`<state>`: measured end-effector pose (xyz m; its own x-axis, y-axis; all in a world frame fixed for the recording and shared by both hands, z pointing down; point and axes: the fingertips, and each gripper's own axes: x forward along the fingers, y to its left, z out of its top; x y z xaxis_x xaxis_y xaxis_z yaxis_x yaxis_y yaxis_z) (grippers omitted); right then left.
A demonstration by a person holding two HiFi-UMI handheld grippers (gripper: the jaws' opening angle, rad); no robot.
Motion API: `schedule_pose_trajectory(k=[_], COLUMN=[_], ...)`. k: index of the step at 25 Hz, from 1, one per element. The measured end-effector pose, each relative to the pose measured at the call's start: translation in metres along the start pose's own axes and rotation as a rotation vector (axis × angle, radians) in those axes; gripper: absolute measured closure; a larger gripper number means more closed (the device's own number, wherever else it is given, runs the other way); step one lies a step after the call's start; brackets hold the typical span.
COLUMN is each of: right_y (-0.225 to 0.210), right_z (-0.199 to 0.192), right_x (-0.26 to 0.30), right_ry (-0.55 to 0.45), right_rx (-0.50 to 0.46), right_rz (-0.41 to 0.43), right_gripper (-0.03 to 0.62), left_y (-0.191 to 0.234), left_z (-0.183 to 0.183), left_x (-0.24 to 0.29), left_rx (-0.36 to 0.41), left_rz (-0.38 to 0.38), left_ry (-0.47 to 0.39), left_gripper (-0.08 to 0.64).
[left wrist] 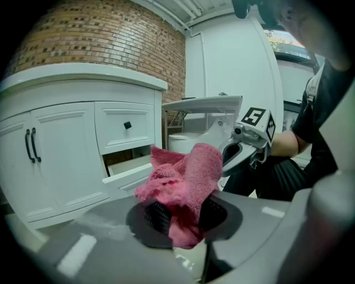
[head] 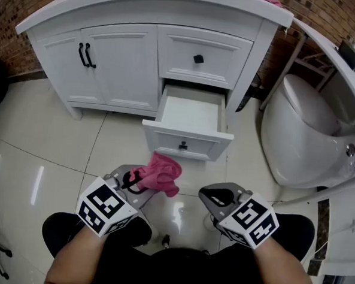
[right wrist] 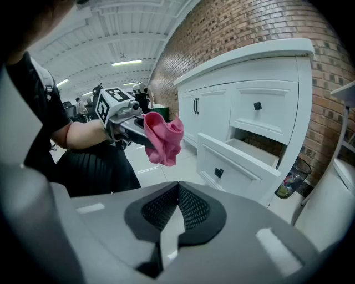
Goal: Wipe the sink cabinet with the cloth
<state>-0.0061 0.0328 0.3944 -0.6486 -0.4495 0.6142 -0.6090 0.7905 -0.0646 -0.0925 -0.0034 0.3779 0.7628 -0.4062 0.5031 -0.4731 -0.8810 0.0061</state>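
One white sink cabinet [head: 117,50] stands ahead, its lower drawer [head: 188,118] pulled out, with bare floor [head: 58,137] in front. Left gripper [head: 136,182] is clenched on the pink cloth [head: 162,172], near the drawer front. Right gripper [head: 213,197] is closed and empty beside it.

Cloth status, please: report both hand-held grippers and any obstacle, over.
Left hand-held gripper shut on pink cloth; right hand-held gripper shut, empty. Cloth held short of sink cabinet, no contact. Lower drawer open ahead.
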Motion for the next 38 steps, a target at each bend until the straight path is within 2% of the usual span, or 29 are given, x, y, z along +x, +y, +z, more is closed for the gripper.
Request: schedule_pose_trajectory(k=[5,14,19,25,29,32,38], right_y=[0.004,-0.004,-0.020,-0.052,-0.060,-0.051,-0.035], right_z=[0.013,0.049,0.071,0.104,0.121,0.129,0.099], right_x=[0.003,0.003,0.002,0.010,0.037,0.063,0.111], right_ry=[-0.032,-0.061,-0.108,-0.128,-0.097,-0.059,0.162], right_rx=[0.010,0.019,0.065,0.108,0.097,0.043,-0.098], right_rz=[0.026,0.070,0.102,0.124,0.177,0.239,0.334], right_gripper=[0.586,0.586,0.586,0.586,0.586,0.586,0.586], left_y=[0.000,0.017,0.043,0.097,0.142,0.164,0.175], left_z=[0.007,0.047,0.067,0.103,0.122,0.118,0.086], left_x=[0.008,0.018,0.025,0.054,0.094,0.131,0.202], left_rx=[0.017,0.049,0.044,0.142,0.169,0.177,0.251], left_rz=[-0.011,-0.035,-0.048,-0.051,-0.043,-0.061,-0.165], left_ry=[0.003,-0.026,-0.032,0.002,0.028,0.092,0.276], left_gripper=[0.460,0.462,0.462,0.462,0.462,0.462,0.462])
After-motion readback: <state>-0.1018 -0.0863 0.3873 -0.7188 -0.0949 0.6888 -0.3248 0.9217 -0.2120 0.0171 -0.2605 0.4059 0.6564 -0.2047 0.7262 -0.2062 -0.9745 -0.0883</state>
